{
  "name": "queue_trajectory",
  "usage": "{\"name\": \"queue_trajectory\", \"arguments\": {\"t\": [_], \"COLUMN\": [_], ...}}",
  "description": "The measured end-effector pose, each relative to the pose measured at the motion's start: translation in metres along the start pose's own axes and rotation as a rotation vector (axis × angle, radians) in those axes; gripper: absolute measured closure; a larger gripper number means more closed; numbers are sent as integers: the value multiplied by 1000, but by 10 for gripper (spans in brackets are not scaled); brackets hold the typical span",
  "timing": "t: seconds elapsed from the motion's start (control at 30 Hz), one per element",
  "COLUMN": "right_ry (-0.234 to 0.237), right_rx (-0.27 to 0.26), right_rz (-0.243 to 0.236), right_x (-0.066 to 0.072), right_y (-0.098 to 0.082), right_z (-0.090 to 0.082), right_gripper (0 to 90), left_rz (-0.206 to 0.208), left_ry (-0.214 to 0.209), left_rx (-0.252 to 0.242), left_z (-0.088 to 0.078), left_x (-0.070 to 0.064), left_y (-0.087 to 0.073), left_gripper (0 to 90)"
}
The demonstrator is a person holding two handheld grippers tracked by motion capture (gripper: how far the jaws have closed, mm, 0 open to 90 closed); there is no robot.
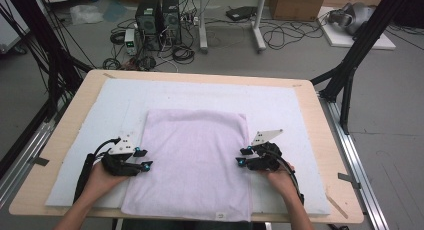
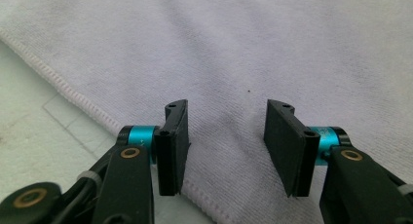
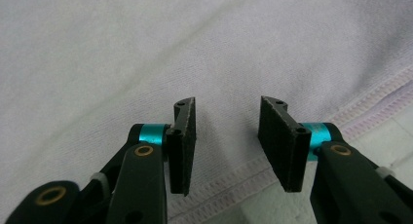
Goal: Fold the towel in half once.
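Note:
A lilac towel [image 1: 192,160] lies folded flat on a white mat [image 1: 210,92] in the high view. My left gripper [image 1: 145,158] sits at the towel's left edge, pointing inward over the cloth. In the left gripper view the left gripper [image 2: 226,136] stands open above the towel [image 2: 243,48], just past its stitched hem, with nothing pinched. My right gripper [image 1: 242,156] is at the towel's right edge, facing the left one. In the right gripper view the right gripper [image 3: 226,131] is open over the towel [image 3: 146,48] near its double-stitched hem.
The mat covers most of a wooden table [image 1: 330,140]. Bare mat shows beside each hem [image 2: 29,126] [image 3: 399,136]. On the floor behind the table stand computer towers [image 1: 157,17] with tangled cables. Black frame legs [image 1: 350,65] rise at the right.

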State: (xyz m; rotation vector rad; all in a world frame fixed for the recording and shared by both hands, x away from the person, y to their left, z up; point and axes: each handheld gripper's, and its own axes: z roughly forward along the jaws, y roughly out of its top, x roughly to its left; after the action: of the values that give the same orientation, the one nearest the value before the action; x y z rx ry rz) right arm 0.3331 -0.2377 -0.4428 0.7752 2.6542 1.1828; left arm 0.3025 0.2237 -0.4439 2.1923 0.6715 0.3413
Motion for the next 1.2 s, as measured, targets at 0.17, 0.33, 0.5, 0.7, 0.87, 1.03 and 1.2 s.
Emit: {"name": "queue_trajectory", "arguments": {"t": [0.17,0.33,0.5,0.7,0.87,1.03,1.2], "right_ry": [-23,-23,-32,-40,-54,-67,-73], "right_rx": [-24,-71,-100,-104,-106,-114,-111], "right_rz": [-8,44,86,123,109,85,68], "right_x": [1,-7,-21,-32,-34,-36,-39], "right_y": [3,9,18,25,37,48,53], "right_z": [-1,-6,-7,-5,-9,-14,-15], "right_gripper": [505,415,329,264,242,245,258], "left_rz": [-15,-63,-102,-126,-122,-120,-138], "left_ry": [5,27,48,68,82,91,91], "left_rx": [-12,-60,-90,-118,-125,-139,-147], "left_z": [-1,-1,-6,-10,-7,-9,-11], "left_x": [6,17,28,42,48,52,62], "left_y": [3,11,17,33,45,53,59], "left_gripper": [489,454,436,423,414,419,424]}}
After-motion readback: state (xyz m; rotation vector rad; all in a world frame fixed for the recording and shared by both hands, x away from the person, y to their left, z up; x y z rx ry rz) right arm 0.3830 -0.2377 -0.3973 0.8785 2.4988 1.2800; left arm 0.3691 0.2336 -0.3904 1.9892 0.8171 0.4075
